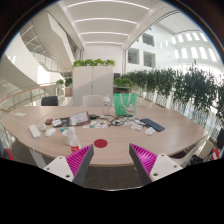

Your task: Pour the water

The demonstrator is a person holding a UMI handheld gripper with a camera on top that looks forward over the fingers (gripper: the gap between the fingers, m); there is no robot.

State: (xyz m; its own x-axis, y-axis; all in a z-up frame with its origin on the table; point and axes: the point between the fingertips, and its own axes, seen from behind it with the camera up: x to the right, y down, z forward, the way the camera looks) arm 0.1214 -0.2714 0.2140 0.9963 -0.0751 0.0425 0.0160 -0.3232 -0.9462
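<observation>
Although a green container (122, 103) can be made out at the far side of the tabletop (110, 140), its contents are not resolved, and the small items scattered around it are too small to be identified. A pink cup (72, 134) and a red disc (100, 143) are seen nearer, just ahead of the fingers. The gripper (108, 160) is held level above the near edge, spread wide, with nothing between its pads (142, 156). No writing can be read. Plants (185, 88) are noted beyond.
</observation>
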